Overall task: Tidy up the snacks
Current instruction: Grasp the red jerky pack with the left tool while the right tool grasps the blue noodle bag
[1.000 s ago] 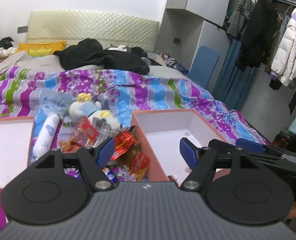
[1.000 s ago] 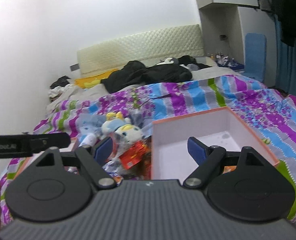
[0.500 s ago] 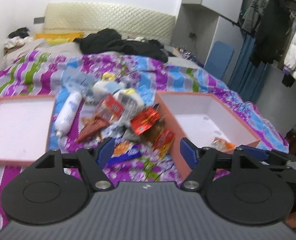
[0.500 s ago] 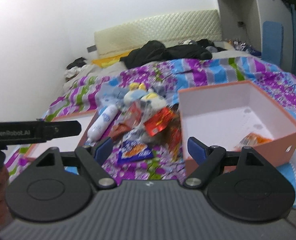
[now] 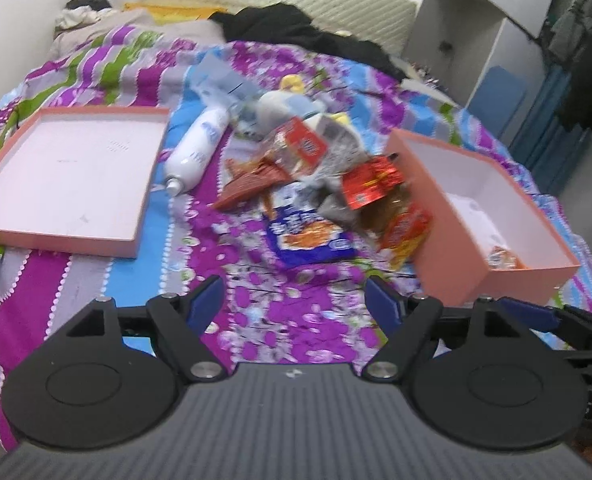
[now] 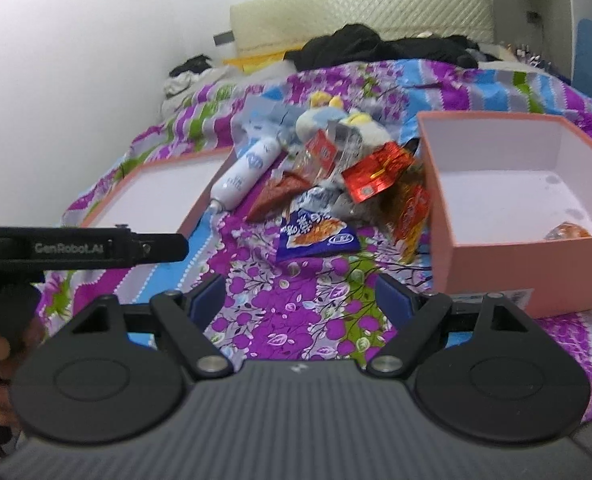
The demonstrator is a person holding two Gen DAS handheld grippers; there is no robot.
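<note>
Both grippers have come down toward the bed since a second ago, so the snack pile now sits higher in each view. The left gripper [image 5: 293, 300] has nothing between its jaws, which are opening; the right gripper [image 6: 300, 294] is spread wide and empty. The snacks [image 5: 316, 184] lie heaped on the bedspread [image 5: 279, 320] between the flat pink lid [image 5: 67, 176] and the deep pink box [image 6: 508, 196], which holds one packet [image 6: 568, 232].

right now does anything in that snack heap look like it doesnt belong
Yes: a white plastic bottle lies on its side beside the heap, and soft plush toys sit at its far edge. Neither looks like a snack among the foil packets.
</note>
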